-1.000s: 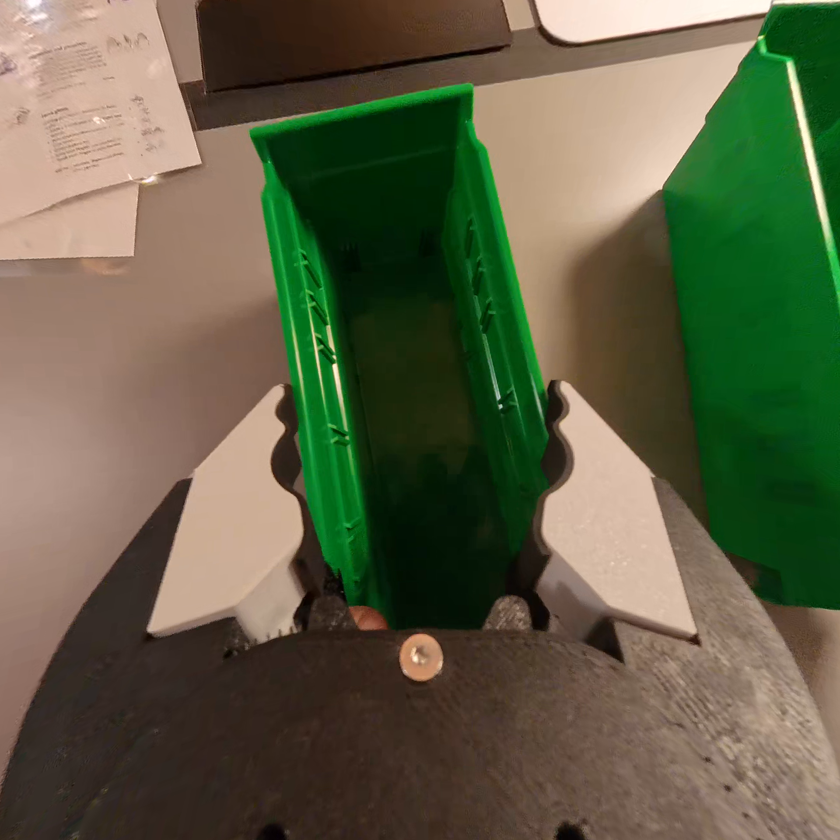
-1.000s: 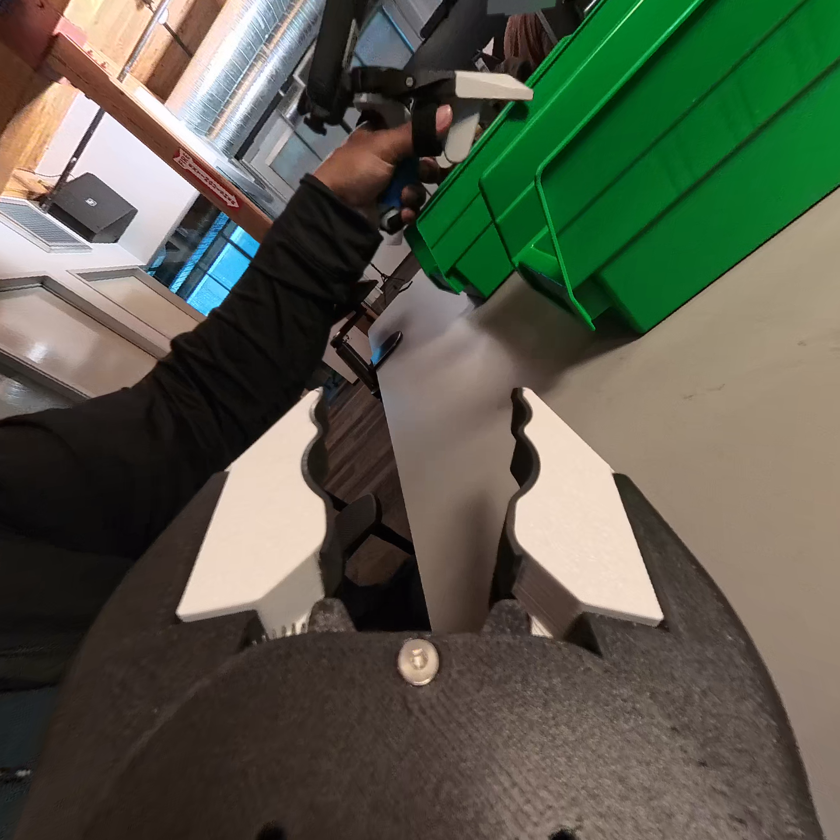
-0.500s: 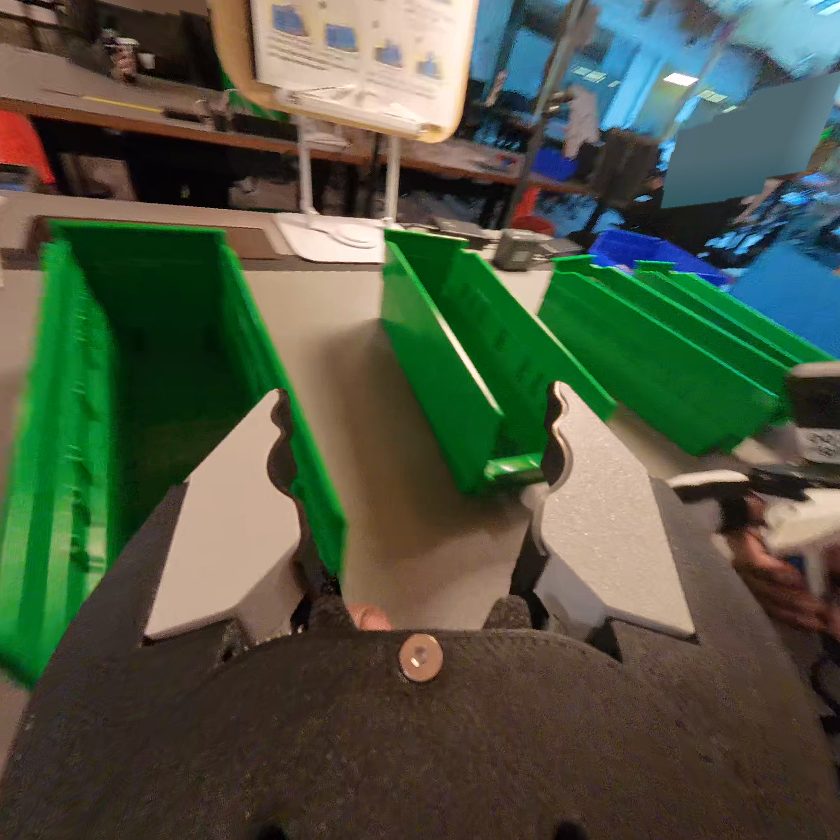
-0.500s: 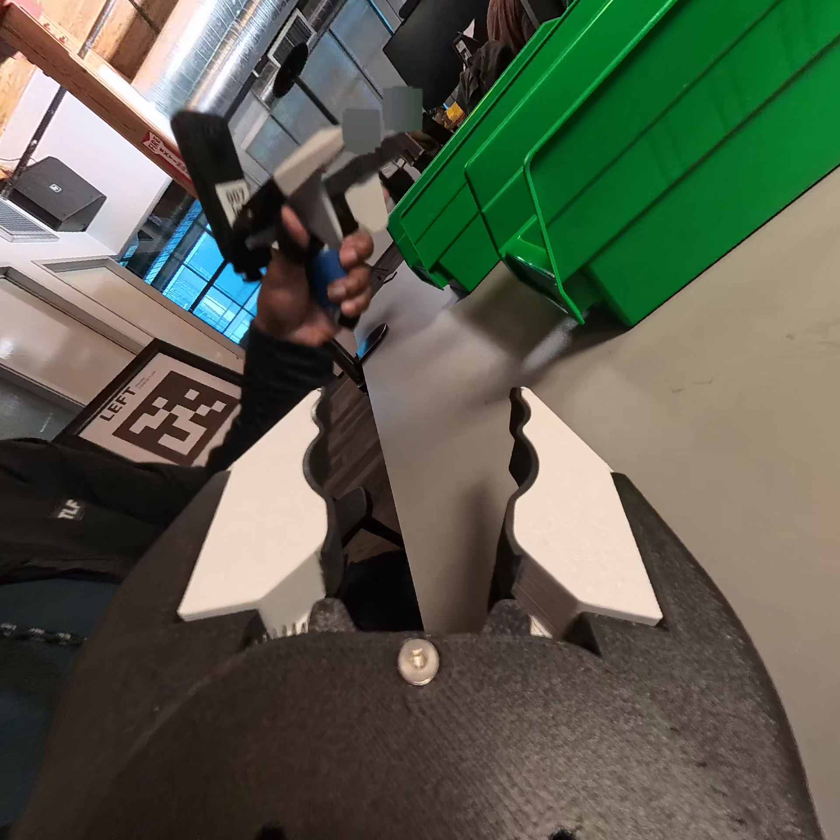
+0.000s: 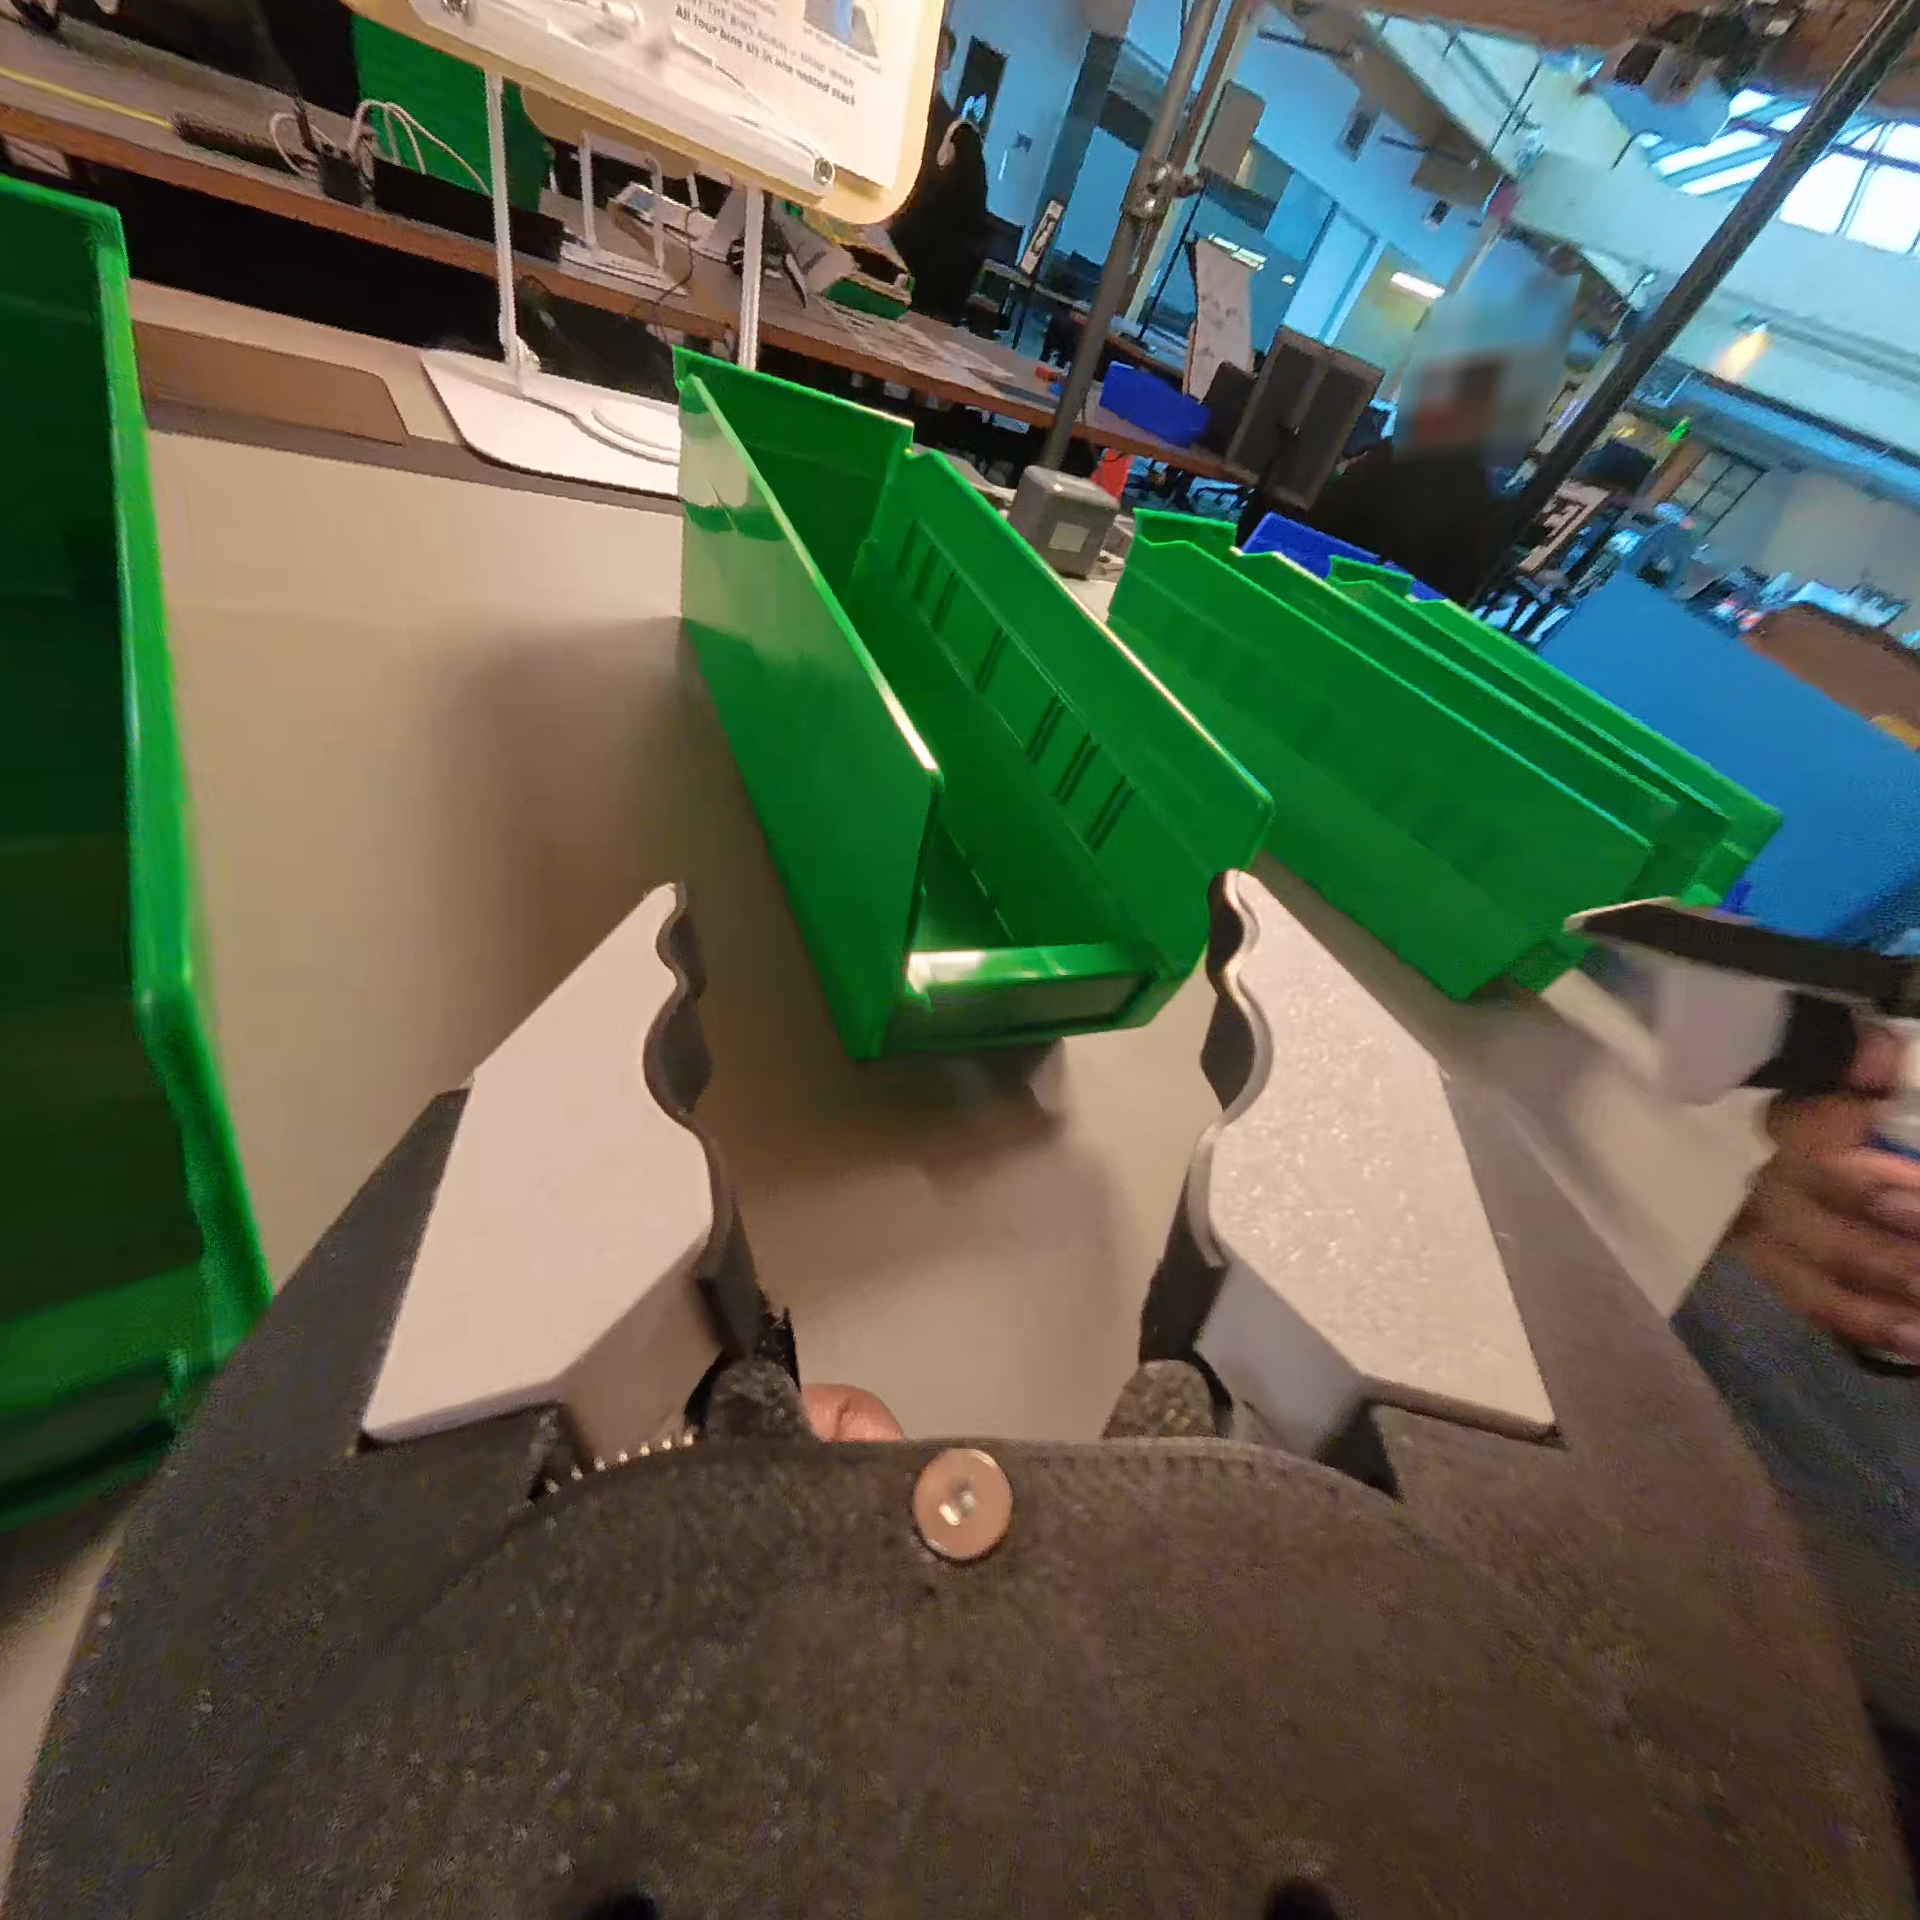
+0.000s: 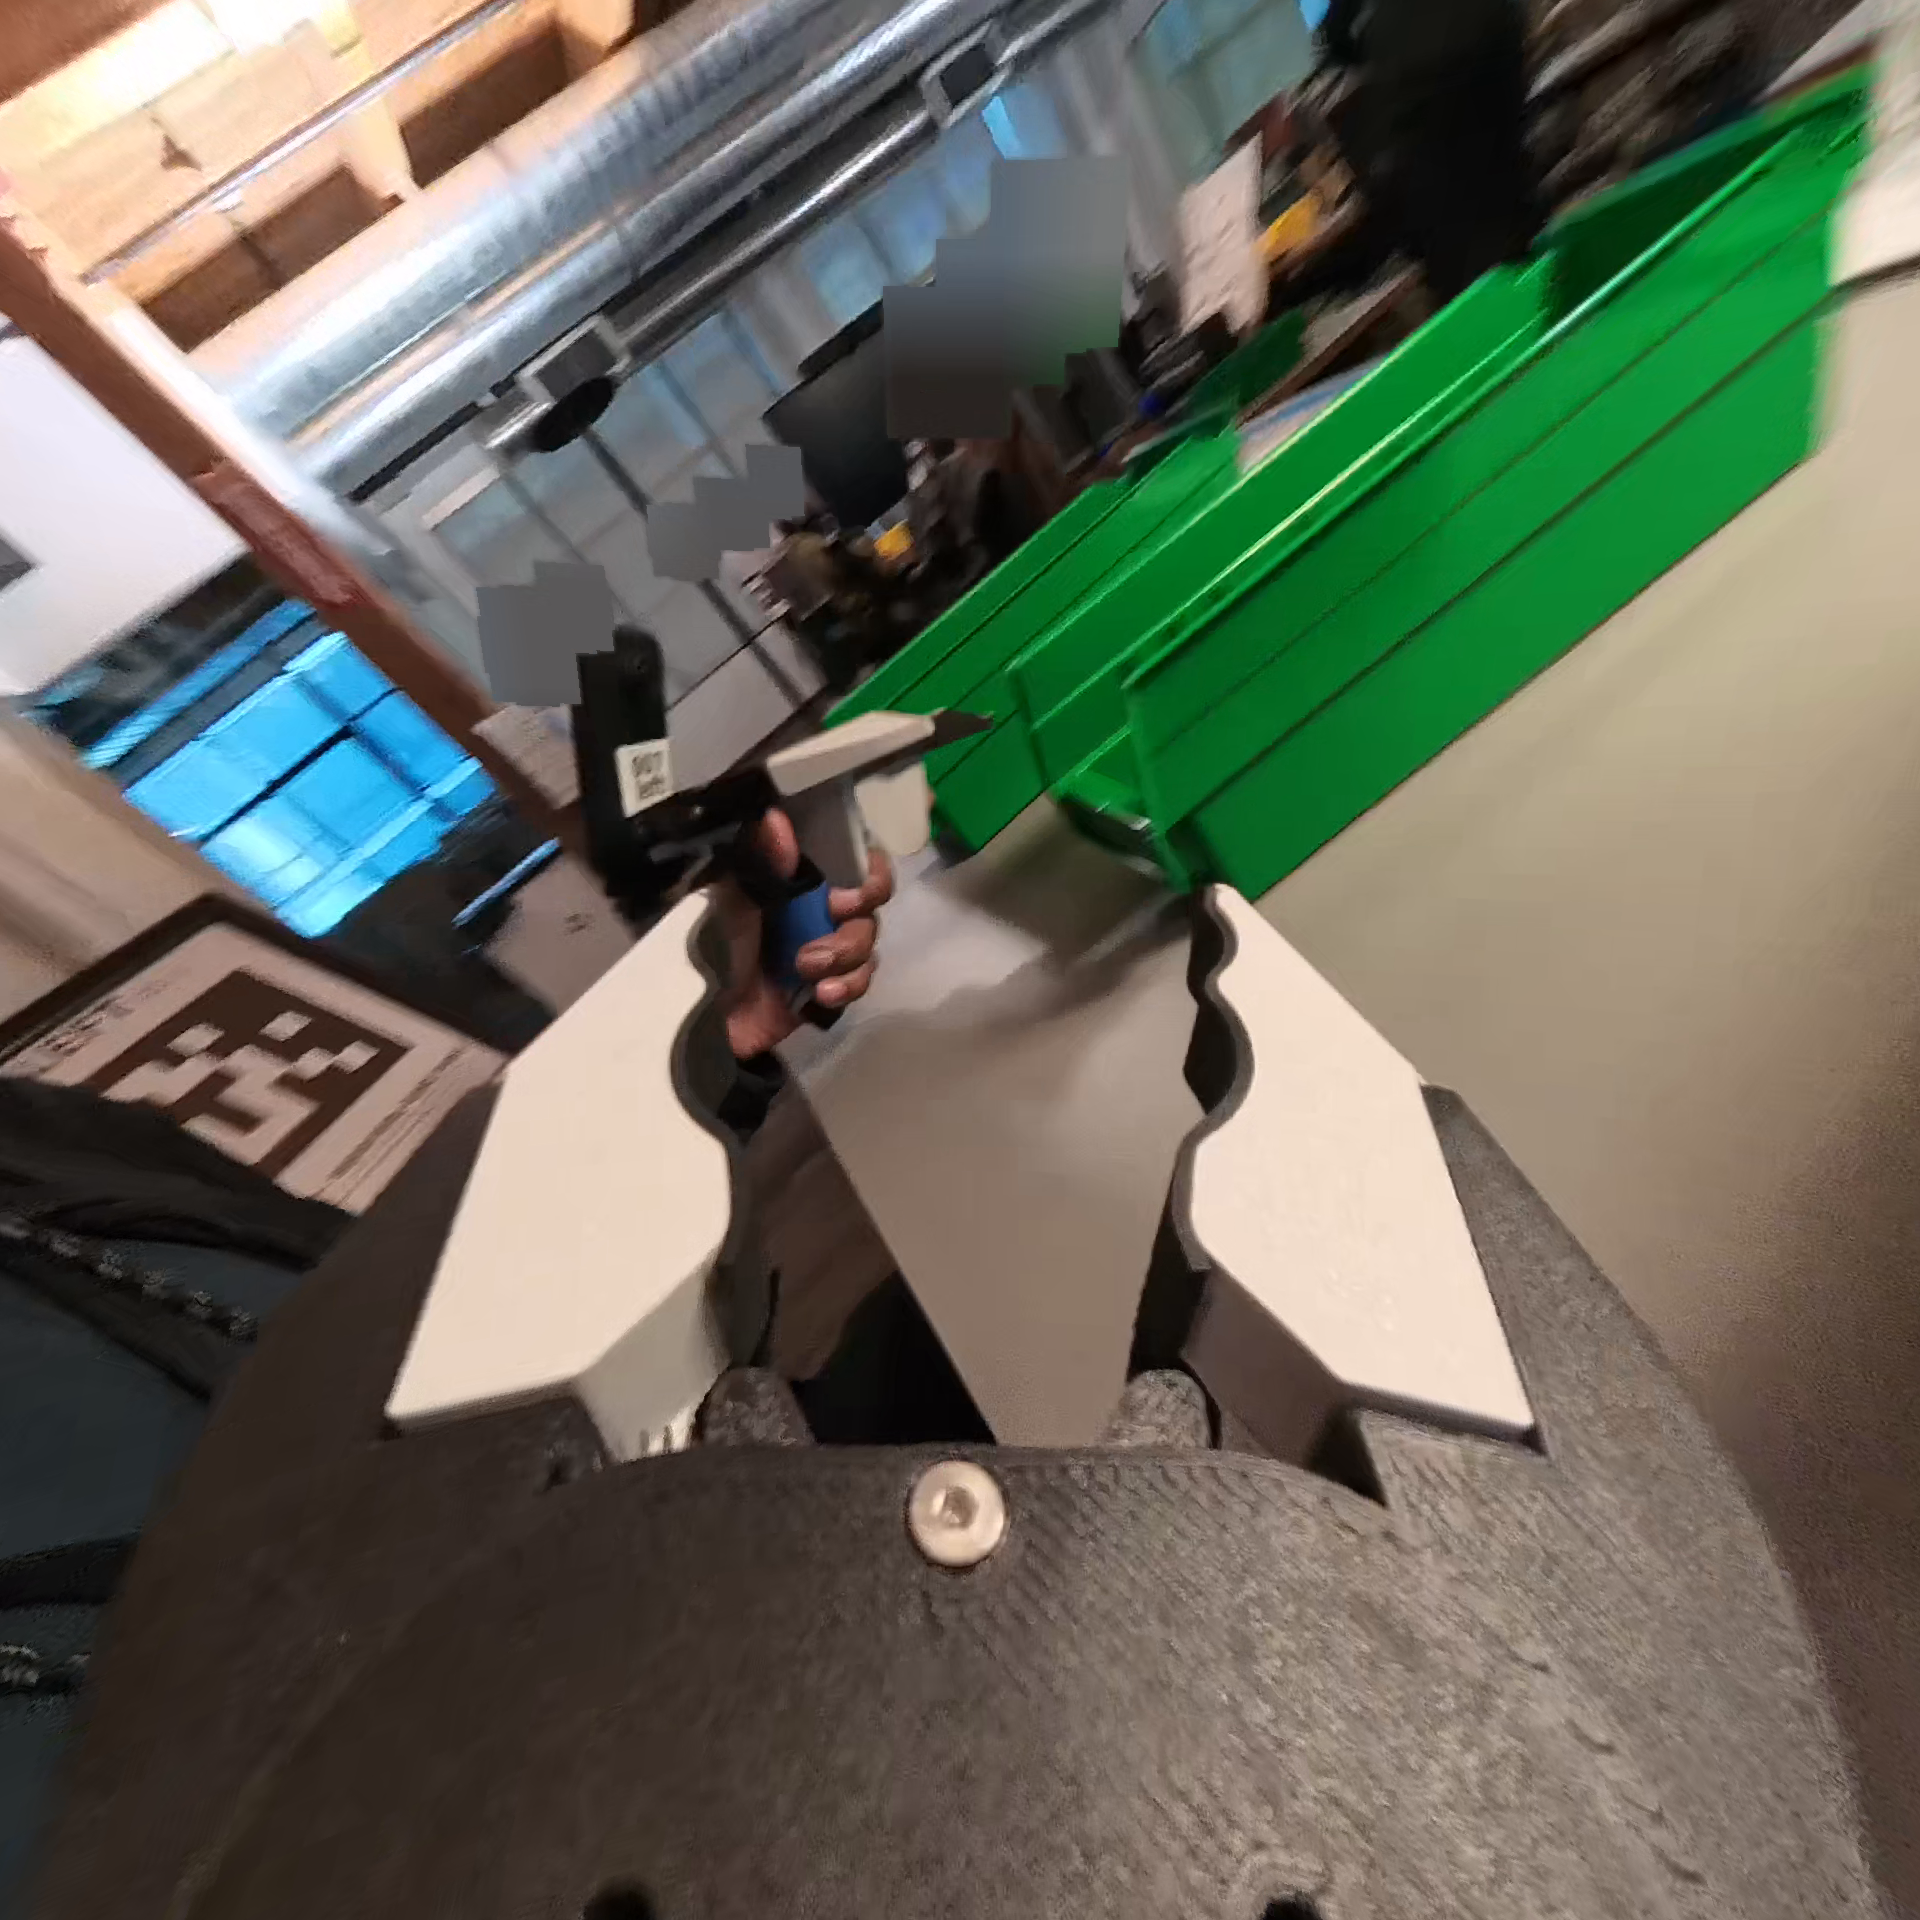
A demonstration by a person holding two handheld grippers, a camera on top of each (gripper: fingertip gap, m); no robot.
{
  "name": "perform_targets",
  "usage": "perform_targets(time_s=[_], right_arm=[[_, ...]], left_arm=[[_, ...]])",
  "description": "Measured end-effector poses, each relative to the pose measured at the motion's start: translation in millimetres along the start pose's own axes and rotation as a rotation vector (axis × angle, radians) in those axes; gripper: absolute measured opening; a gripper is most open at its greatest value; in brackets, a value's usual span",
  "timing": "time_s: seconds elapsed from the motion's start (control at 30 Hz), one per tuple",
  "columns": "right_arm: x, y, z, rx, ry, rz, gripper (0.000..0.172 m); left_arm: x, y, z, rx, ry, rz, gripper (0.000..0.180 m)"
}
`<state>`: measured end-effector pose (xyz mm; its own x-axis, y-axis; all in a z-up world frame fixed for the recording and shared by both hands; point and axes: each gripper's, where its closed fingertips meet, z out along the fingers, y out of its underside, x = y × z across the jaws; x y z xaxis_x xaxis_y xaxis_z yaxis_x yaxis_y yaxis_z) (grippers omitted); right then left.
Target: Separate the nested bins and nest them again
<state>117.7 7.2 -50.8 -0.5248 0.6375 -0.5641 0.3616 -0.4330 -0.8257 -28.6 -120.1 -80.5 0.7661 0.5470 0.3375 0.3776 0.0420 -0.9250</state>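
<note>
My left gripper (image 5: pixel 951 904) is open and empty, low over the grey table (image 5: pixel 416 727). One green bin (image 5: pixel 94 831) stands at the far left of the left wrist view. A second single green bin (image 5: pixel 935 748) lies just ahead of my fingertips, apart from them. A nested stack of green bins (image 5: pixel 1455 790) lies to its right. My right gripper (image 6: pixel 951 914) is open and empty near the table's edge; it also shows blurred in the left wrist view (image 5: pixel 1766 987). In the right wrist view the green bins (image 6: pixel 1455 623) lie ahead, and a hand holds the left gripper (image 6: pixel 831 779).
A sign board on a white stand (image 5: pixel 561 416) and a dark mat (image 5: pixel 260 384) sit at the table's back. A grey box (image 5: pixel 1070 520) stands behind the bins. A board with a square code marker (image 6: pixel 249 1060) lies off the table's edge.
A second ago my left gripper's open fingers stood around a green bin from above. It has drawn back and swung right, leaving that bin at the left. The right gripper has tilted and shifted.
</note>
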Motion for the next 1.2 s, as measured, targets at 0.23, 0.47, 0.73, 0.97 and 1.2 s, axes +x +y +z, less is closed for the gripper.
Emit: perform_targets(time_s=[0.23,0.47,0.73,0.97,1.2], right_arm=[[51.5,-63.6,-94.0,0.177,0.441,-0.151,0.079],[94.1,-19.4,-80.2,0.017,0.495,-0.050,0.068],[90.7,-12.8,-46.8,-0.027,0.400,-0.053,0.063],[65.5,-27.3,-52.0,0.031,0.385,-0.118,0.066],[-6.6,-46.9,-11.2,0.232,0.156,-0.153,0.084]], left_arm=[[-19.0,16.2,38.1,-0.146,-0.073,0.023,0.072],[-5.0,33.9,40.5,-0.183,-0.024,0.009,0.031],[14.0,41.8,32.3,-0.189,-0.001,0.022,0.030],[21.1,11.7,1.0,-0.024,0.005,-0.020,0.051],[51.9,5.8,-4.7,0.043,0.010,-0.058,0.055]])
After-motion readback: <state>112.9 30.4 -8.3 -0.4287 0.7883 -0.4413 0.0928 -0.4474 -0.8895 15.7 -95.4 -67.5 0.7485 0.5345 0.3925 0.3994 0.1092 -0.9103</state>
